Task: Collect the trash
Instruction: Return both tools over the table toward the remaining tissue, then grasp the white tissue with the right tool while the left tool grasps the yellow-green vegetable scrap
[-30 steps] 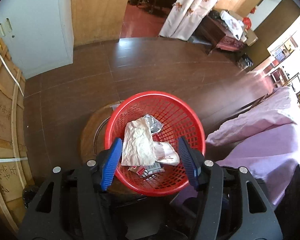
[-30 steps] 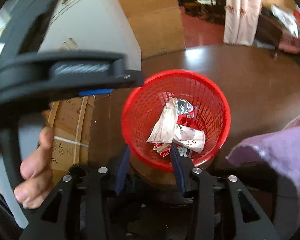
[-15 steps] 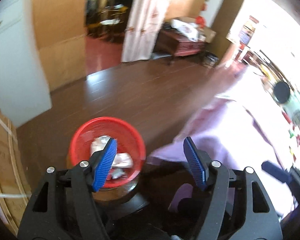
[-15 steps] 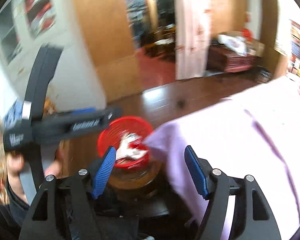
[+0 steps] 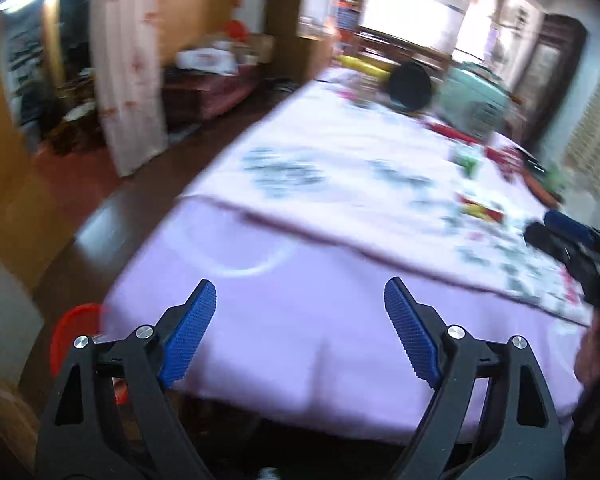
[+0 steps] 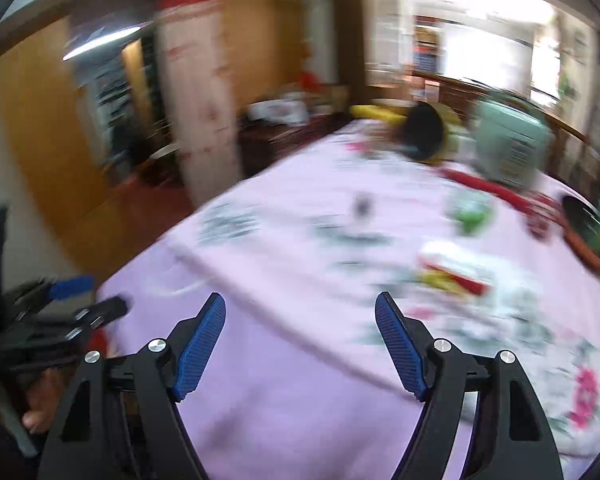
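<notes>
Left wrist view: the left gripper (image 5: 300, 312) hangs over the near edge of the lilac tablecloth (image 5: 300, 344), jaws just spread wide, nothing between them. The red basket (image 5: 70, 328) sits off the table's left corner, low.

Right wrist view: the right gripper (image 6: 300, 332) has likewise just released, empty, above the cloth; blurred wrappers (image 6: 452, 276) lie toward the right edge.

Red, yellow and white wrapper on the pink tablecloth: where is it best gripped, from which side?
Likely its near edge, coming from above on the near side: the red, yellow and white wrapper seems to lie flat on the pink floral tablecloth, with bare cloth before it. Blur hides its exact shape.
</notes>
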The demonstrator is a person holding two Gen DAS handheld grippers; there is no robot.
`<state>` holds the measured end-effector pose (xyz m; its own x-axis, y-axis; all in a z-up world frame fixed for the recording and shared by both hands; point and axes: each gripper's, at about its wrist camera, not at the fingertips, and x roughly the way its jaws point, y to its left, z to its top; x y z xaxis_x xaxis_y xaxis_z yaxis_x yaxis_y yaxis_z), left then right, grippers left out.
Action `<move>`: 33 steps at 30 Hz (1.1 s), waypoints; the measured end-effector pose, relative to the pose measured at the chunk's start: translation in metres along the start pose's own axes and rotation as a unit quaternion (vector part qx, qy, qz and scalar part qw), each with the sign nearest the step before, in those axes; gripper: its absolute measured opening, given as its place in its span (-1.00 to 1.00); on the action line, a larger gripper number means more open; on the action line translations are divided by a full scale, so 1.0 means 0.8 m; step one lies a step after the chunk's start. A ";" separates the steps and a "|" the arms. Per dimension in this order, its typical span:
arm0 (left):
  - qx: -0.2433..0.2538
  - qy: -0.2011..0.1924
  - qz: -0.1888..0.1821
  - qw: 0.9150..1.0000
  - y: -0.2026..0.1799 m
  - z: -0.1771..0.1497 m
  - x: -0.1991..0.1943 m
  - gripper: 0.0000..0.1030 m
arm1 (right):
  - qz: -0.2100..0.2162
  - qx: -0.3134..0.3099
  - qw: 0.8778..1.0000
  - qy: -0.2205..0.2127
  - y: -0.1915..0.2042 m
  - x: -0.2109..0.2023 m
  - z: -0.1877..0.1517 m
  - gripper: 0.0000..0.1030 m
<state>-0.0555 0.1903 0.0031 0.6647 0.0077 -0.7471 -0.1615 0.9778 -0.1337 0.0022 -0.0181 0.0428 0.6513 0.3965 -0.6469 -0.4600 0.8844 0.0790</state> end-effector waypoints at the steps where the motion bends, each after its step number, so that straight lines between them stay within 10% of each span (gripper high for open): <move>1: 0.013 0.003 -0.010 1.000 -0.021 0.009 0.006 0.62 | -0.018 0.018 1.000 -0.005 -0.029 -0.003 0.004 0.48; 10: 0.102 -0.012 -0.105 0.989 -0.175 0.079 0.030 0.71 | -0.107 0.087 0.987 -0.077 -0.203 -0.056 0.019 0.48; 17: 0.119 -0.013 -0.104 0.987 -0.278 0.128 0.116 0.76 | -0.180 0.185 0.962 -0.085 -0.324 -0.016 0.017 0.61; 27: 0.106 0.070 -0.074 0.989 -0.285 0.122 0.250 0.76 | -0.095 0.321 0.942 0.021 -0.409 0.117 -0.056 0.61; 33: 0.091 0.079 -0.090 0.989 -0.269 0.127 0.249 0.76 | -0.087 0.278 0.956 0.040 -0.367 0.129 -0.050 0.61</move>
<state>0.1859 0.0025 -0.0509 0.5454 -0.1896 -0.8164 0.0930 0.9817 -0.1659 0.1804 -0.2465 -0.0775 0.6300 0.2305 -0.7416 0.0574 0.9385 0.3404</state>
